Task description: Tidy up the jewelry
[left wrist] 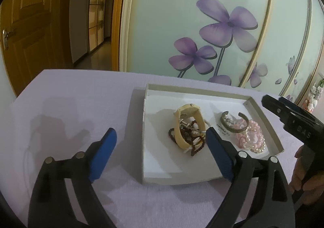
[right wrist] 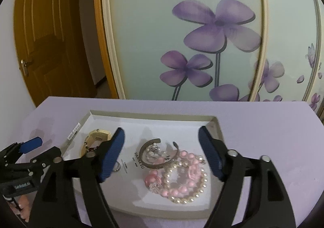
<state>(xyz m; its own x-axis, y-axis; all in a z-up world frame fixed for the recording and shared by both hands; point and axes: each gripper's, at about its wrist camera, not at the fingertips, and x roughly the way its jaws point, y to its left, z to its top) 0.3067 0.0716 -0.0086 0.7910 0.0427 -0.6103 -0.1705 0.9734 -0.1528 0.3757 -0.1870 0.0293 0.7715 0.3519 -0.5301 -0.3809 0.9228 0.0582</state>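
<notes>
The white box lid (right wrist: 214, 124) is approached low from its near side by both grippers. The left gripper (left wrist: 162, 142) and right gripper (right wrist: 161, 142) are spread wide, holding nothing. Inside the lid are laid a cream watch (left wrist: 187, 124), pink bead bracelets (right wrist: 182, 177) and a metal cuff (right wrist: 160, 155).

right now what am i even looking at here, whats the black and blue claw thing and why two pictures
Those claws are hand-held grippers, one in each of a person's hands; no robot. Each carries a camera looking along its own fingers, hence two pictures. The left gripper is seen from the left camera, the right gripper from the right one. Both are open and hold nothing. On the lilac table sits a shallow white box containing a cream watch, a metal cuff and pink and pearl bead bracelets.
</notes>
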